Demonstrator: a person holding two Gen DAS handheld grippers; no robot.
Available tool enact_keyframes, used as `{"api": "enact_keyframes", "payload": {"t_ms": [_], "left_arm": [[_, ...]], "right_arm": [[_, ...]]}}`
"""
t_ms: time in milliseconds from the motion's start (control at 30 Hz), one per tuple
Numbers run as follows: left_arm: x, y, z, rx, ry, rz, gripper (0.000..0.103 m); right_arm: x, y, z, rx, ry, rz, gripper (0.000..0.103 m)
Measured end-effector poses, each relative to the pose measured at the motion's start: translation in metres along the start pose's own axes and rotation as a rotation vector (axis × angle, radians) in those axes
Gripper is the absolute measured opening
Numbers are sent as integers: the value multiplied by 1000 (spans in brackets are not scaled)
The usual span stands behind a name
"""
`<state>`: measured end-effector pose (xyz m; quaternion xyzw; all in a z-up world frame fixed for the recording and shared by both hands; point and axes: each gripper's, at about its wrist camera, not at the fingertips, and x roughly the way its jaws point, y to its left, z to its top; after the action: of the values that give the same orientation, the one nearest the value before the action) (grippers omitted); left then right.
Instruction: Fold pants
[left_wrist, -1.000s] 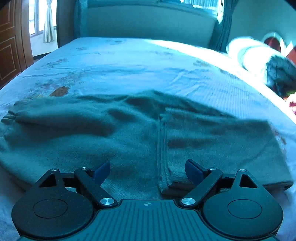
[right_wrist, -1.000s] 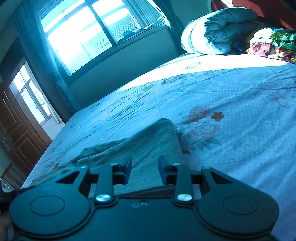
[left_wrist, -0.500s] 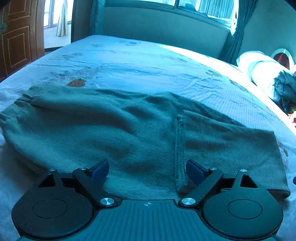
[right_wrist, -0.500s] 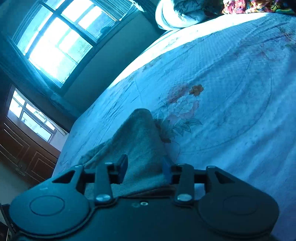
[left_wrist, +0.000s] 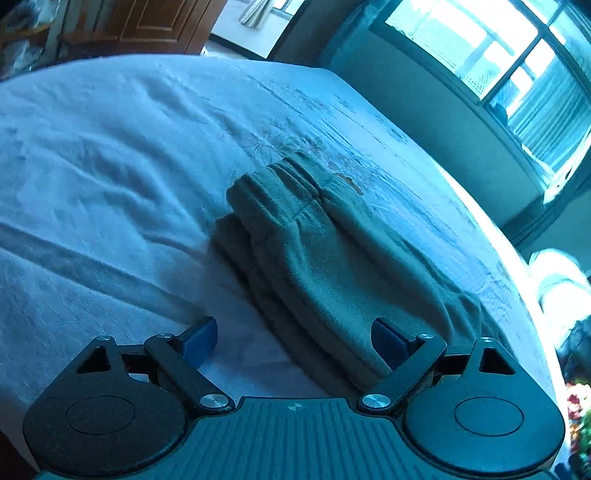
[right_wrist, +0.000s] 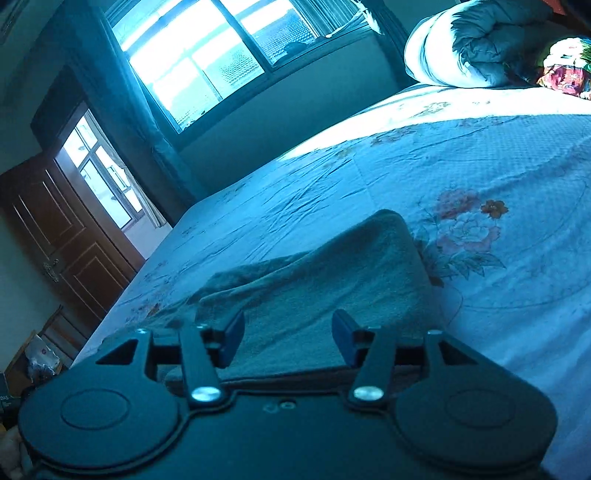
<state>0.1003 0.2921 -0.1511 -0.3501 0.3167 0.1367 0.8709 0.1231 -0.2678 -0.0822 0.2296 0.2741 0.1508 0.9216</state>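
Observation:
Grey-green fleece pants (left_wrist: 317, 254) lie on the pale floral bedsheet (left_wrist: 103, 192), their gathered waistband at the far end in the left wrist view. My left gripper (left_wrist: 291, 339) hovers open over the pants' near edge, nothing between its blue pads. In the right wrist view the folded leg end of the pants (right_wrist: 332, 280) lies flat in front of my right gripper (right_wrist: 288, 338). Its jaws are opening, and the cloth lies below them with the pads apart from it.
A rolled duvet (right_wrist: 472, 48) and a bright patterned cloth (right_wrist: 565, 66) sit at the head of the bed. A window (right_wrist: 207, 55) and a wooden door (right_wrist: 59, 243) stand beyond the bed's far side. Bare sheet (right_wrist: 517, 258) spreads right of the pants.
My left gripper has swung far left towards the waistband end and rolled, still open. My right gripper's jaws have widened over the folded leg end.

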Motion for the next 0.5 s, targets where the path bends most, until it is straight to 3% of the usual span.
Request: {"api": "enact_keyframes", "payload": {"t_ms": [233, 367, 400, 433, 500], "left_arm": [[50, 15, 28, -80, 2, -58, 90], [73, 16, 40, -72, -5, -73, 87], [74, 15, 40, -49, -9, -50, 65], [73, 14, 42, -23, -11, -35, 54], [64, 17, 41, -28, -24, -96, 37]], "right_arm": [[3, 15, -4, -31, 8, -38, 46], [8, 22, -6, -59, 13, -75, 46], [12, 25, -6, -71, 21, -90, 46], [16, 30, -7, -92, 28, -101, 48], [27, 43, -9, -155, 45, -118, 48]]}}
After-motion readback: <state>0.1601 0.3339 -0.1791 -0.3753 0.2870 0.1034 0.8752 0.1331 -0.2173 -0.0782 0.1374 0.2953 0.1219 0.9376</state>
